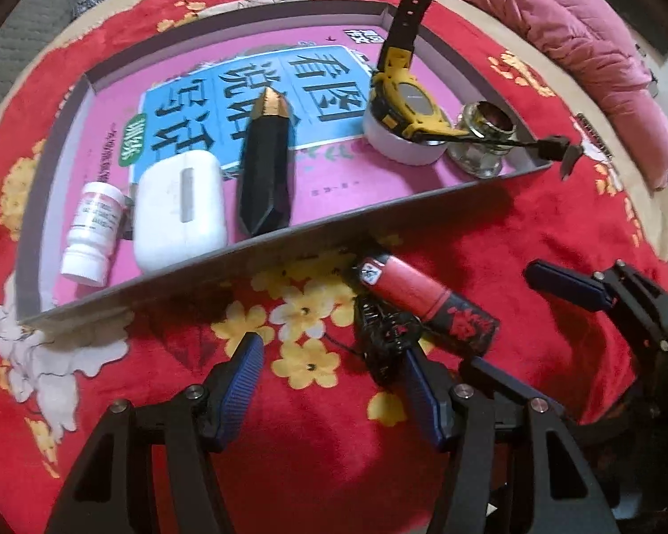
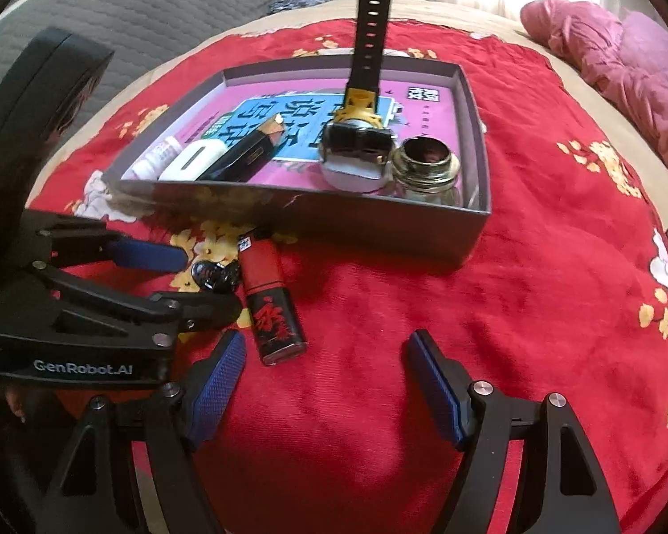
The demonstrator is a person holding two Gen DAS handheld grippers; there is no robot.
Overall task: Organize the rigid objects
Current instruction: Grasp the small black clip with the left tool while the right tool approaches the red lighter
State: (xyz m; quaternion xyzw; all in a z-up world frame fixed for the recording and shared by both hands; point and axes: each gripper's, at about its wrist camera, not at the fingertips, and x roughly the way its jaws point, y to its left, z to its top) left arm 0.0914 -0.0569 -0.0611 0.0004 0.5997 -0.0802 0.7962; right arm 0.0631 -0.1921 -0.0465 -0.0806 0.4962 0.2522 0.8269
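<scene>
Below the box's near wall, on the red flowered cloth (image 1: 534,231), lie the two things not yet put away: a red and black lighter (image 1: 423,300) and, touching its left flank, a small glossy black trinket (image 1: 385,333) whose exact nature is hard to tell. The grey box (image 2: 476,227) already holds a white bottle (image 1: 93,231), a white earbud case (image 1: 180,209), a black faceted stick (image 1: 265,178), a yellow watch (image 1: 407,102) and a glass jar (image 1: 485,142), all lying on a pink book.

In the left wrist view the lighter's long axis runs from upper left to lower right, its capped end toward the box. It looks light, stiff and smooth, so likely slippery; the sensible grip is across its narrow width, near the middle of its length.

The left gripper (image 1: 334,378) stands wide and empty, the trinket just inside its right-hand finger. The right gripper (image 2: 325,382) is also wide, holding nothing, the lighter's black end just beyond its left-hand finger.
</scene>
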